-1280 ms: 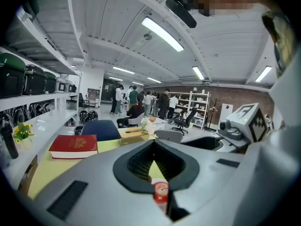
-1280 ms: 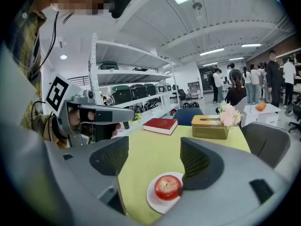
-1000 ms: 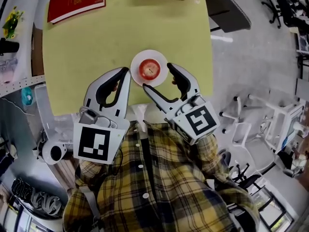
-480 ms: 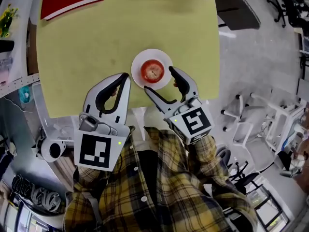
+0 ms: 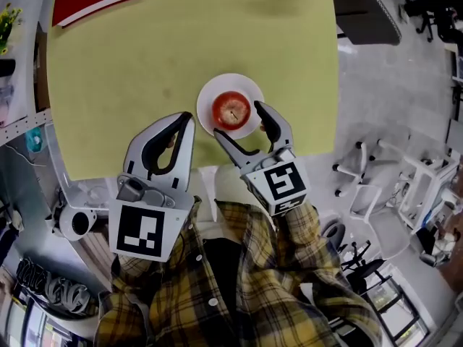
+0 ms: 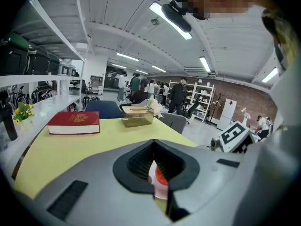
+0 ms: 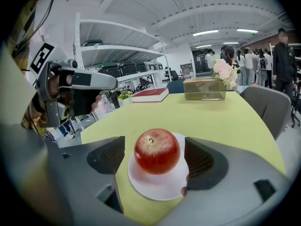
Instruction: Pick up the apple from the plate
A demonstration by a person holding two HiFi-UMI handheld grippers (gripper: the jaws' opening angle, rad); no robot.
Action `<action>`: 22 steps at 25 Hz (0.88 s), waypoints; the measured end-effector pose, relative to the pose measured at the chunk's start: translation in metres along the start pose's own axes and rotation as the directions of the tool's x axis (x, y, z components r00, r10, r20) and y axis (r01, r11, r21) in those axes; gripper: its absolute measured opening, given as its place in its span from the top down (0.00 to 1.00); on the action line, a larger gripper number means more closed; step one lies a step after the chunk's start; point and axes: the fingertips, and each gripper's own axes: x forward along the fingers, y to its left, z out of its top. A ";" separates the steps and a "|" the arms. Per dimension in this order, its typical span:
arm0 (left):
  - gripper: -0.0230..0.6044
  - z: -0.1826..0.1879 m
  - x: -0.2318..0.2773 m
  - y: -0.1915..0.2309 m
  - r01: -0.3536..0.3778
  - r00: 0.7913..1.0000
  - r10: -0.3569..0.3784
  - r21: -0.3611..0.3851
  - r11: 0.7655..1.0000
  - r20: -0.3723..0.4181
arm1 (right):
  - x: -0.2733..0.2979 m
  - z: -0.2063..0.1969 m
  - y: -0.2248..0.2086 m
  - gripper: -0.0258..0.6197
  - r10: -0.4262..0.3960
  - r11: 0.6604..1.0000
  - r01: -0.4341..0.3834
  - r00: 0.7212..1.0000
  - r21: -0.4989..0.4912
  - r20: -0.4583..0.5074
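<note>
Apple: we see the red apple (image 5: 231, 110) sitting stem side up in the middle of the white plate (image 5: 250, 90).
Plate: it lies on the yellow-green table (image 5: 145, 63), close to the near edge.
Right hand-held gripper (image 5: 238, 118): its jaws are opening, with one pad on each side of the apple and neither pad touching it.
Left hand-held gripper (image 5: 185, 117): its jaws meet at the tips and hold nothing. It hangs just left of the plate, apart from the apple.
Far side of table: we note a red book (image 7: 150, 94) at the far left and a box (image 7: 203, 89) with pale flowers (image 7: 223, 69), both well apart from the plate.
Surroundings: a grey chair (image 7: 264, 108) stands right of the table, and people stand far back in the room.
</note>
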 end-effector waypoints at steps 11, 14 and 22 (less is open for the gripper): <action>0.95 -0.015 0.007 0.006 -0.017 1.000 0.016 -0.020 1.000 -0.023 | 0.020 -0.022 -0.006 0.39 -0.011 1.000 0.011 1.000 -0.013 -0.017; 0.95 -0.020 0.008 0.009 -0.022 0.999 0.021 -0.027 0.999 -0.035 | 0.026 -0.024 -0.006 0.39 -0.005 1.000 0.004 1.000 -0.022 -0.023; 0.95 -0.020 0.009 0.009 -0.032 0.999 0.031 -0.033 0.999 -0.035 | 0.030 -0.025 -0.007 0.39 -0.002 0.999 0.002 1.000 -0.032 -0.021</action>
